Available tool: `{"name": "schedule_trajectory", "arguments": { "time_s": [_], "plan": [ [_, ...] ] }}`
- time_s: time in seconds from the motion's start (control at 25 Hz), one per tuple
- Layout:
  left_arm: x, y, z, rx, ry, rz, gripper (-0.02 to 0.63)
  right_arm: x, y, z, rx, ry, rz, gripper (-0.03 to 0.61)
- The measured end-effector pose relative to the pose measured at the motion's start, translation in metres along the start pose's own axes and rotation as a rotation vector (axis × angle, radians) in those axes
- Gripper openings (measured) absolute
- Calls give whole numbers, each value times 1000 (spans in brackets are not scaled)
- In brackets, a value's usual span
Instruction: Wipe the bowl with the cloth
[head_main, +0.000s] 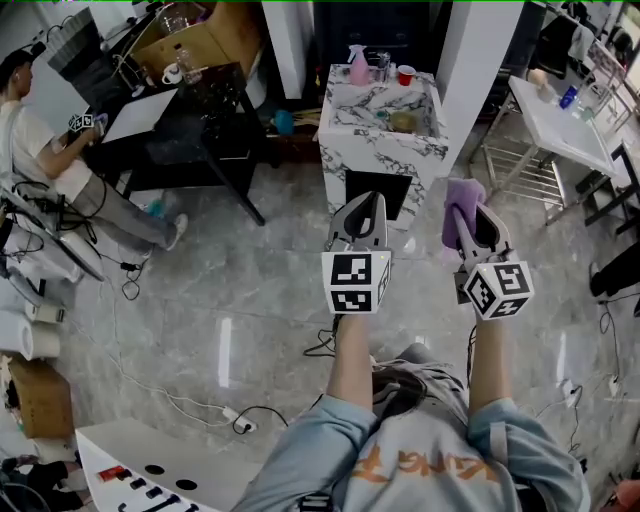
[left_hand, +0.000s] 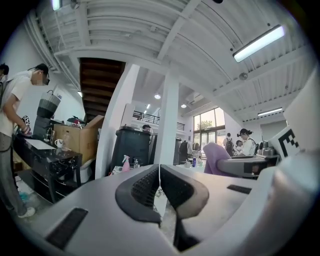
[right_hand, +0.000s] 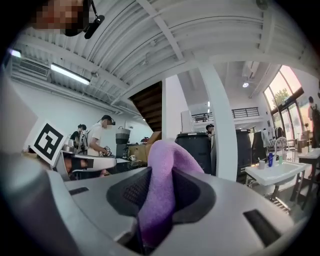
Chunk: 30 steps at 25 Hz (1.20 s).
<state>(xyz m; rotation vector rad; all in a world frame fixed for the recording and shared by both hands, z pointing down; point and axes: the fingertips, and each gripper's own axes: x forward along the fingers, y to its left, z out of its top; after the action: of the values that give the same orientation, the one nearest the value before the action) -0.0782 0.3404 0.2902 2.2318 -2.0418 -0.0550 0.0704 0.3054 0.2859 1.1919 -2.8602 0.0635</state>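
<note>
pinching the purple cloth mid-fold, my right hand-held gripper faces the marble worktop well ahead, where what looks like the bowl sits. my left hand-held gripper is pressed together, empty. the cloth looks soft, light and floppy.

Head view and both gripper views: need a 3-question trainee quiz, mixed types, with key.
1. True or false: the left hand-held gripper has its jaws together with nothing between them.
2. What is the right hand-held gripper shut on? A) a purple cloth B) a white mug C) a sponge
3. In the head view, which stands further left on the marble counter: the pink spray bottle or the red cup?

Key: 1 true; 2 A; 3 the pink spray bottle.
</note>
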Motion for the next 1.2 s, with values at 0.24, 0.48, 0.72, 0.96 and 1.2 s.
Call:
{"name": "schedule_trajectory", "arguments": {
  "time_s": [0.24, 0.48, 0.72, 0.96, 1.2],
  "plan": [
    [-4, 16, 4, -1, -11, 13, 25, 13, 2, 4, 1, 0, 1, 129],
    [-6, 37, 1, -20, -11, 52, 25, 26, 6, 6, -4, -3, 15, 130],
    [12, 35, 5, -8, -23, 38, 25, 32, -17, 9, 17, -19, -8, 130],
    [55, 22, 6, 48, -2, -3, 25, 52, -62, 14, 65, -52, -23, 130],
    [95, 48, -5, 108, 72, 59, 25, 115, -91, -8, 164, -41, 9, 130]
  ]
}}
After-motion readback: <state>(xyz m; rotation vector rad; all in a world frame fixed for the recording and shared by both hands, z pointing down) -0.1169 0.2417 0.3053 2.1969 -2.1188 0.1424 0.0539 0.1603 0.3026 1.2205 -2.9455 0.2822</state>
